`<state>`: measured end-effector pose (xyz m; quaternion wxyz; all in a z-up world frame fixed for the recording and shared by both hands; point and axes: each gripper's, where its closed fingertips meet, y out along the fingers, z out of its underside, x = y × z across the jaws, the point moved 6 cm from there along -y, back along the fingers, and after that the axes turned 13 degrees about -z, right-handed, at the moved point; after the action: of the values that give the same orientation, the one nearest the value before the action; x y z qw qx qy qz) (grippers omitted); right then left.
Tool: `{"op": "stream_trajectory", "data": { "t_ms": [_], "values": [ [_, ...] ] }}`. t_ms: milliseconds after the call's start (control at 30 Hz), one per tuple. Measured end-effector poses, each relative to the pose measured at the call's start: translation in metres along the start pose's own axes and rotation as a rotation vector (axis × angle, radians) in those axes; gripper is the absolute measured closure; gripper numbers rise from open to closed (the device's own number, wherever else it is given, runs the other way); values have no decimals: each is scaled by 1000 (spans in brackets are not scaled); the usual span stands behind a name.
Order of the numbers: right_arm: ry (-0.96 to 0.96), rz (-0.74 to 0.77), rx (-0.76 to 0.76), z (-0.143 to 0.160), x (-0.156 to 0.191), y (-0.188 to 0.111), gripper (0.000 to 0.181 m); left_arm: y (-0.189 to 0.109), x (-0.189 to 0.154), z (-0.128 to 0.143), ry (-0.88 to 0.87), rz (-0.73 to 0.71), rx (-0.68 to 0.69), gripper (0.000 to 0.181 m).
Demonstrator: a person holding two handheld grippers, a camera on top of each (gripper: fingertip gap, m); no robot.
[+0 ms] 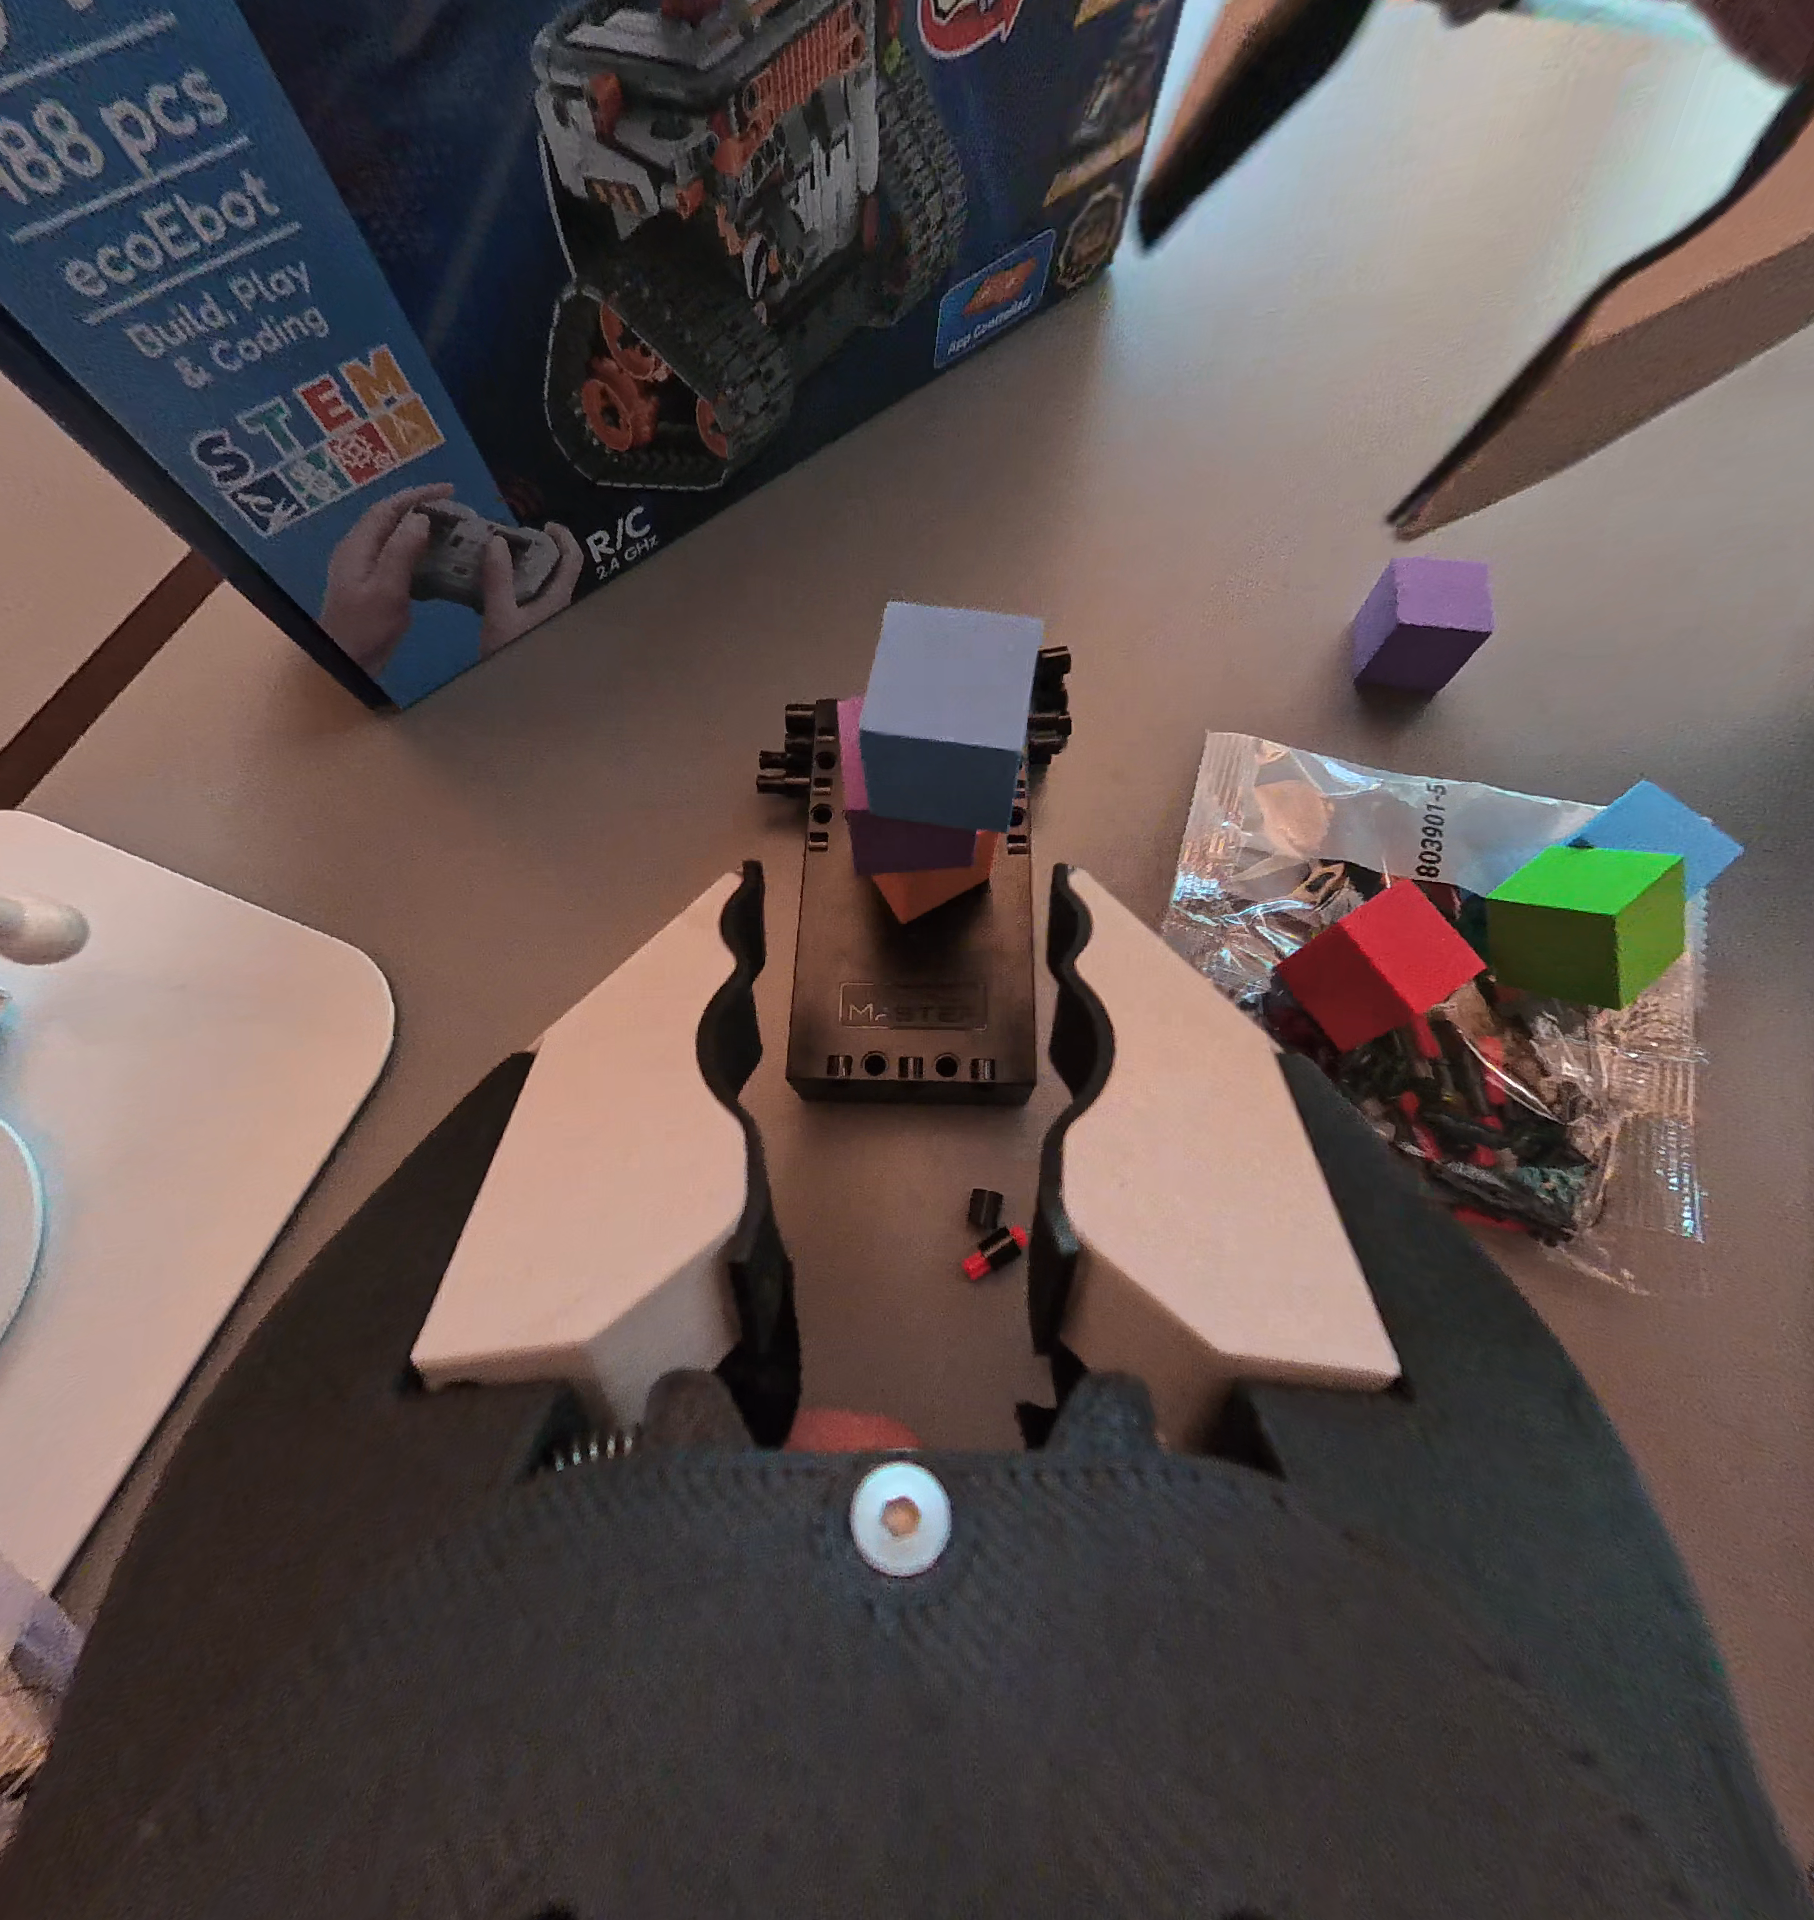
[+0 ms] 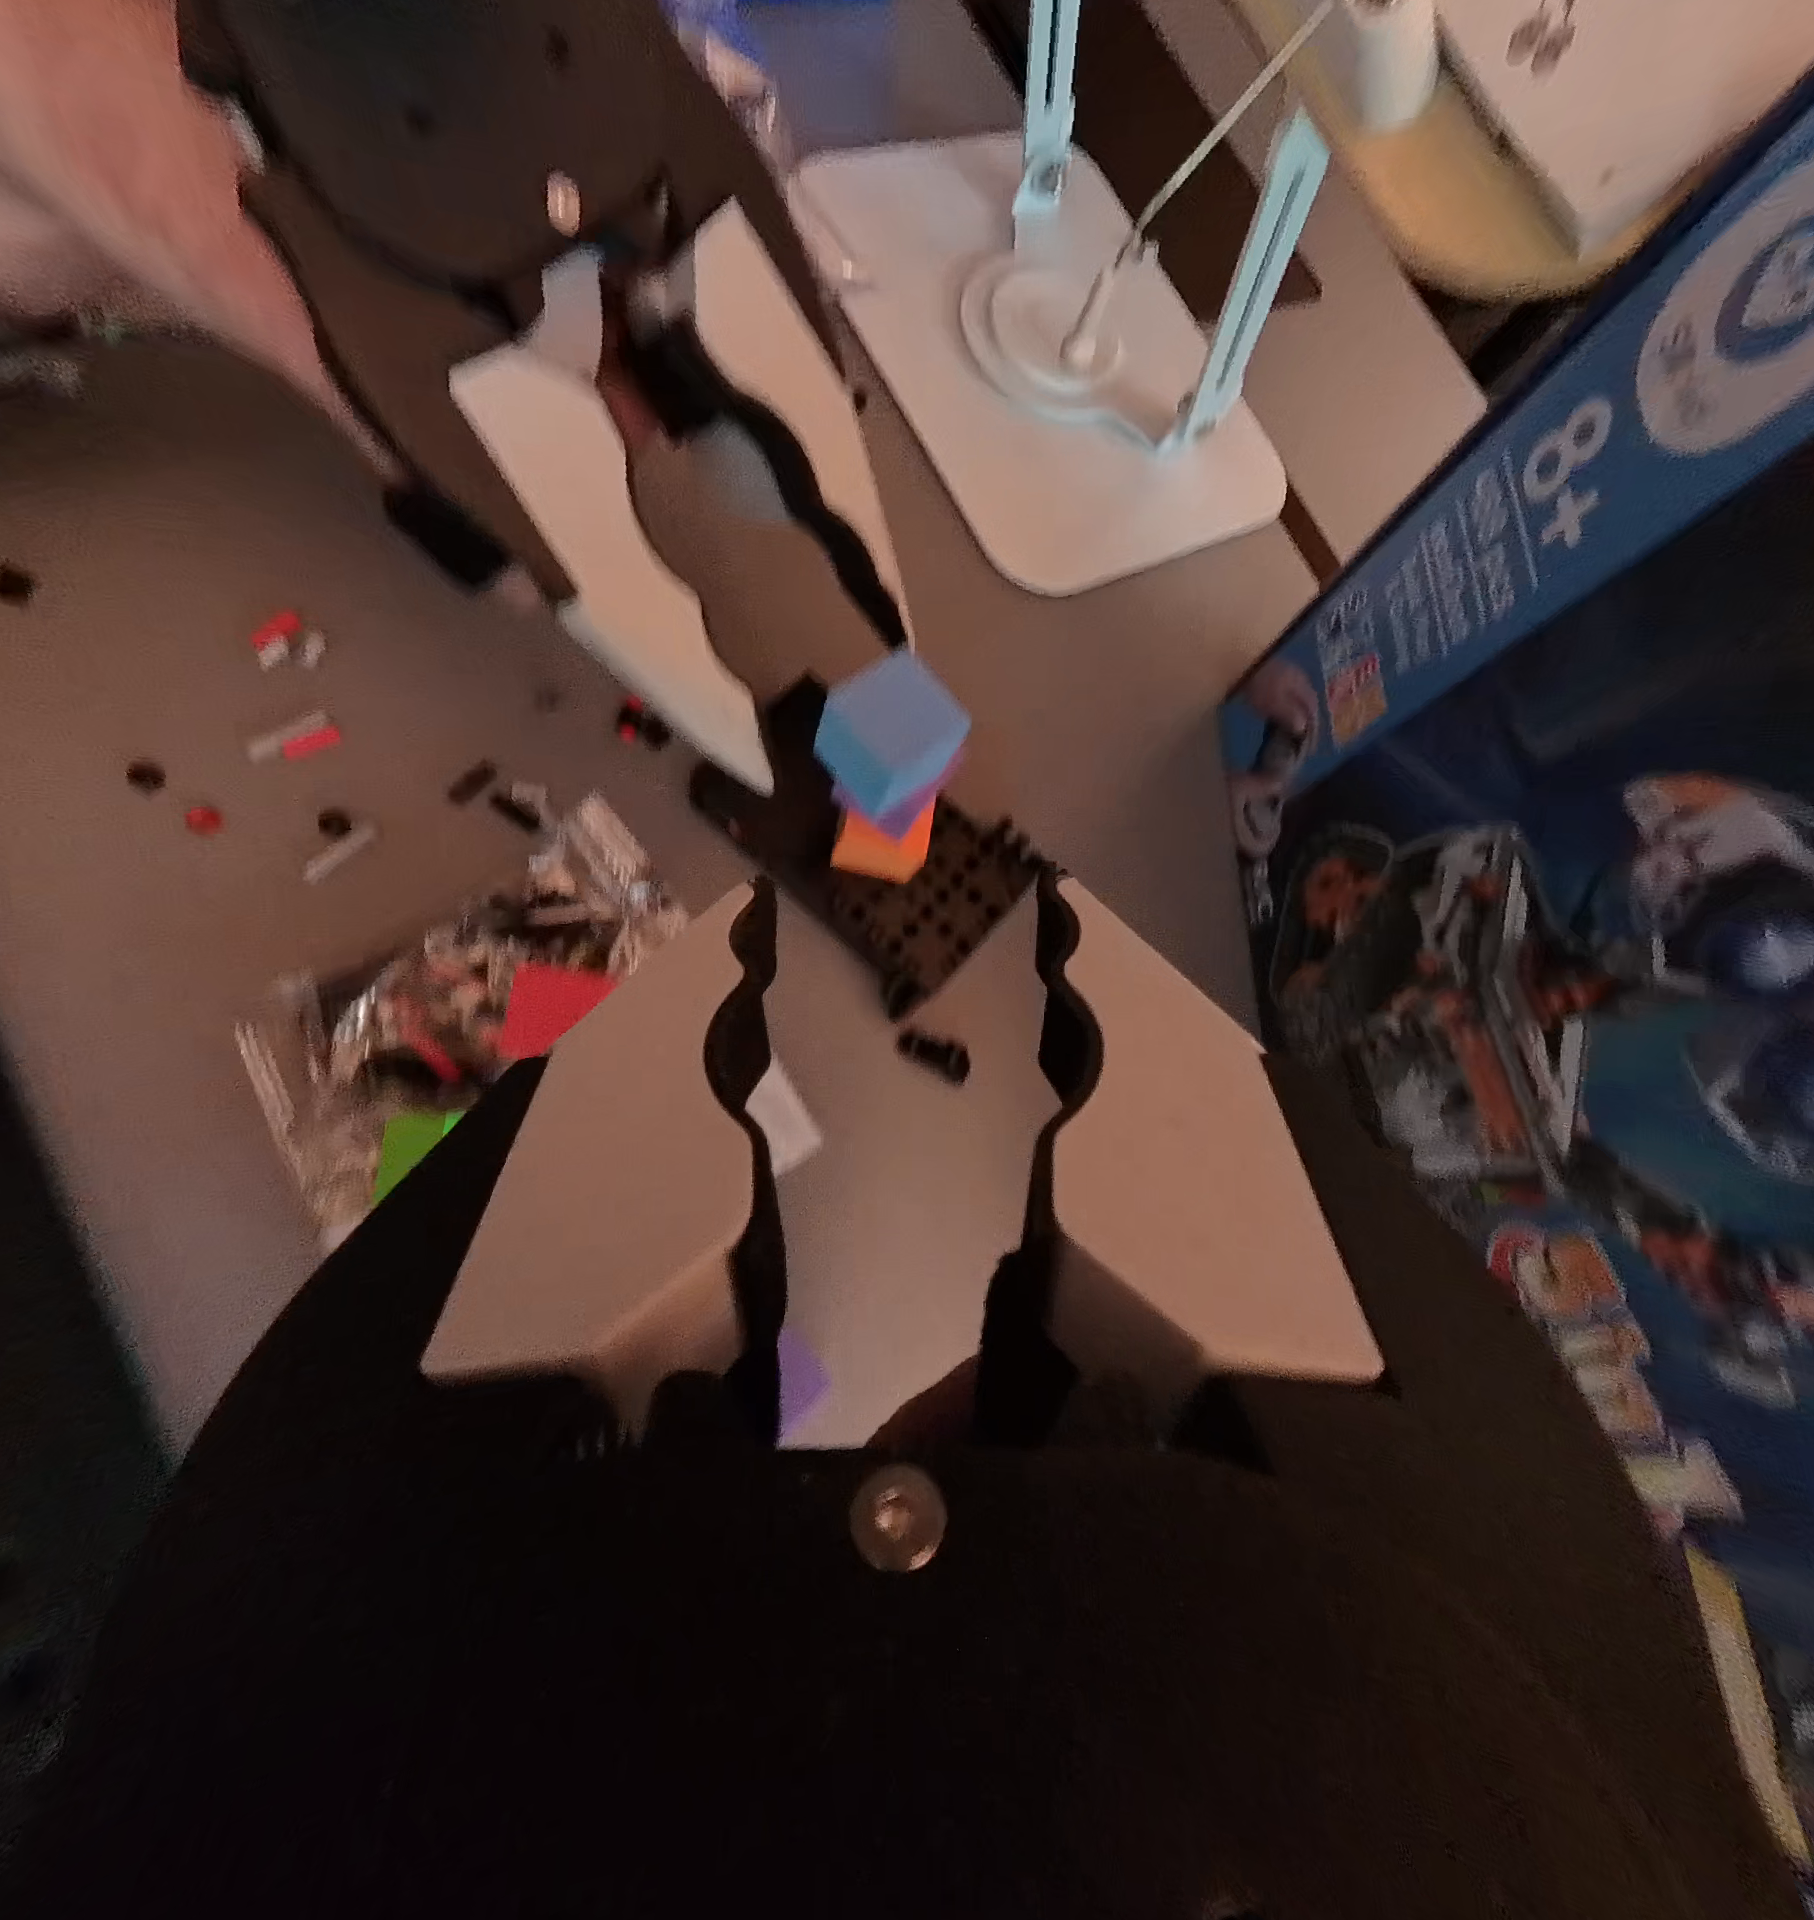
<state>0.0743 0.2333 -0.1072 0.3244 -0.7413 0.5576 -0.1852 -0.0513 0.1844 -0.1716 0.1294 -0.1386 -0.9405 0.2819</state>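
Pink cube (image 1: pixel 849 750) mostly hidden, right view blurred

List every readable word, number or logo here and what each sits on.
I don't transcribe writing; here is where it stands.
Blue toy box: white print and coloured tiles on its side; badges on its front.
Clear plastic bag: a dark printed code along its edge.
Black module: a faint raised label on top.
Right wrist view: the box print is blurred.

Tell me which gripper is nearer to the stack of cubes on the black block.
Left. The left gripper is open, its fingertips flanking the black block just short of the cube stack. The right gripper, also open, stands farther back.
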Motion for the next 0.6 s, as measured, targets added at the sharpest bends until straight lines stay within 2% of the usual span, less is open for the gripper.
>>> {"op": "stream_trajectory", "data": {
  "t_ms": [133,300,467,600],
  "values": [
    [22,-65,128,51,21,-19,129,-4,-2,-3,20,2,-6,128],
    [88,-157,195,105,34,-14,130,-3,-3,-10,18,-23,-51,129],
    [103,-171,252,124,34,-1,137,5,-3,-12,24,-68,-76,139],
    [110,-176,232,125,32,0,153,6,-2,-14,10,-67,-108,152]
  ]
}}
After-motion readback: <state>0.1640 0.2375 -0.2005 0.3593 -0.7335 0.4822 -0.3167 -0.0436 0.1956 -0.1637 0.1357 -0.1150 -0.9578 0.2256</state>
